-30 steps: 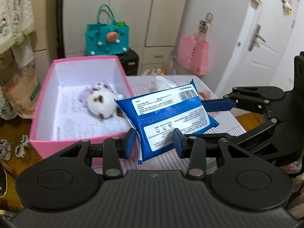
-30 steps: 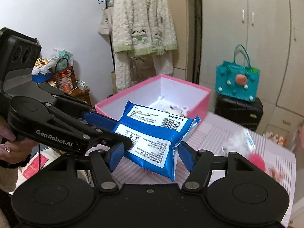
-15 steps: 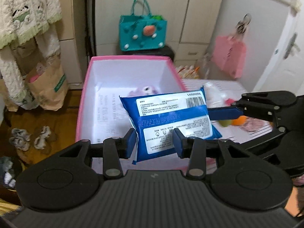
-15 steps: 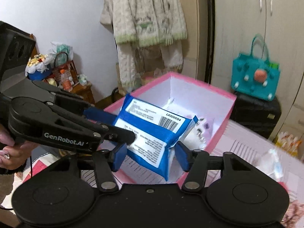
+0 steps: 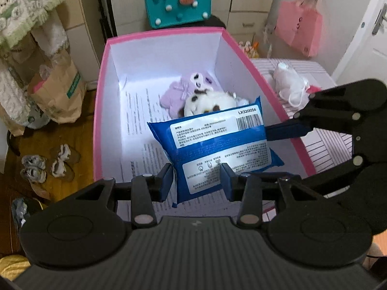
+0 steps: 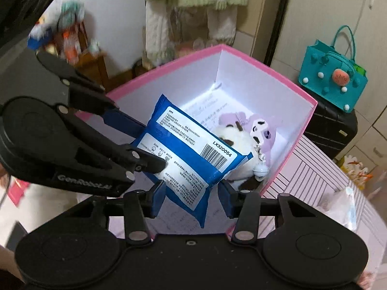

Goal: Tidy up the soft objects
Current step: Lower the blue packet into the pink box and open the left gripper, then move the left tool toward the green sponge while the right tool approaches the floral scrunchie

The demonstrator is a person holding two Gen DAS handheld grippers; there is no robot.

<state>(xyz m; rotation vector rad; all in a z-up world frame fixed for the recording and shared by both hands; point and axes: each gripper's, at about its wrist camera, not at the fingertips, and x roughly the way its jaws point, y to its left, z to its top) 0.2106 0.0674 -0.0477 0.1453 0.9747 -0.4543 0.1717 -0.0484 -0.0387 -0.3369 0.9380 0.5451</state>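
Observation:
A blue wipes pack [image 5: 217,140] hangs over the open pink box [image 5: 101,96]. My left gripper [image 5: 197,178] is shut on the pack's lower edge. My right gripper [image 6: 192,193] reaches in from the right with a corner of the pack [image 6: 183,149] between its closing jaws; its left pad touches the pack and its right pad stands a little off. In the right wrist view my left gripper [image 6: 145,142] grips the pack from the left. On the box floor lie a purple plush [image 5: 179,91] and a white plush [image 5: 208,101], partly hidden by the pack.
The box [image 6: 241,55] stands at the edge of a table with a pink striped cloth [image 5: 326,145], where a white soft toy [image 5: 287,82] lies. Behind are a teal bag [image 5: 179,2] on a black suitcase [image 6: 331,130] and a hanging pink bag [image 5: 300,29]. A paper bag [image 5: 58,89] and slippers [image 5: 46,164] sit on the floor at left.
Both grippers have carried the pack from beside the box to over its inside and tipped further down. The right gripper's jaws have narrowed around the pack.

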